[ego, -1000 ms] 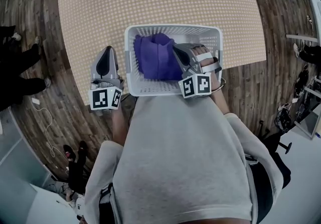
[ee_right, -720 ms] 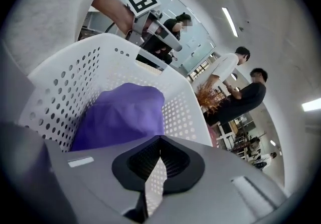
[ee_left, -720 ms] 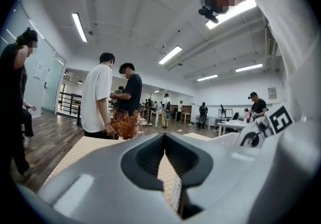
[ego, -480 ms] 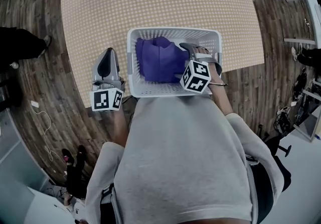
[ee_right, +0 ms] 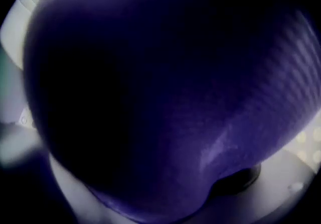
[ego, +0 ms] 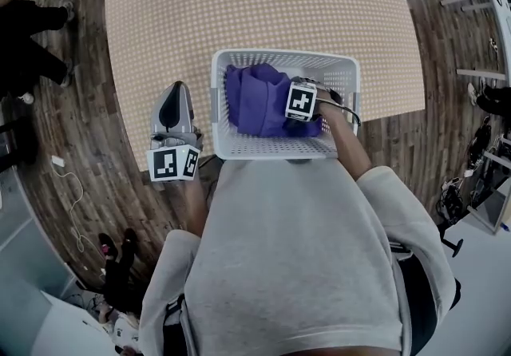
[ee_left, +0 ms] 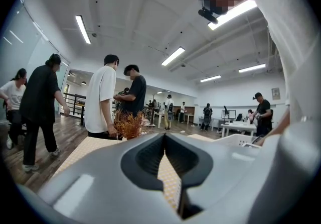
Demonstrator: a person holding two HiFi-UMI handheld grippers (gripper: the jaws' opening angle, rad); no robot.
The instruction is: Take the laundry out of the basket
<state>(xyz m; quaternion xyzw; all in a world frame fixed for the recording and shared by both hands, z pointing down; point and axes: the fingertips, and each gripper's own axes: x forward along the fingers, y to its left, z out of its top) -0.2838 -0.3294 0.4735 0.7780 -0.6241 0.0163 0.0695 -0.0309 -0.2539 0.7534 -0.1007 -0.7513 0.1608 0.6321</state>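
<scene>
Purple laundry cloth (ego: 257, 97) is sitting unremoved in white perforated plastic basket (ego: 279, 147); right gripper (ego: 299, 111) is pressing into it, grip unreadable; left gripper (ego: 173, 89) is idling closed, empty, beside basket.

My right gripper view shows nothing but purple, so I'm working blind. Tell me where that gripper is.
Observer: The right gripper is inside the basket, nose-down against the cloth.
Operator: Give me the left one.
Observer: The left gripper is outside the basket, beside its left wall, over the table.
Operator: Report its jaws.
Observer: They are together, with nothing between them.
</scene>
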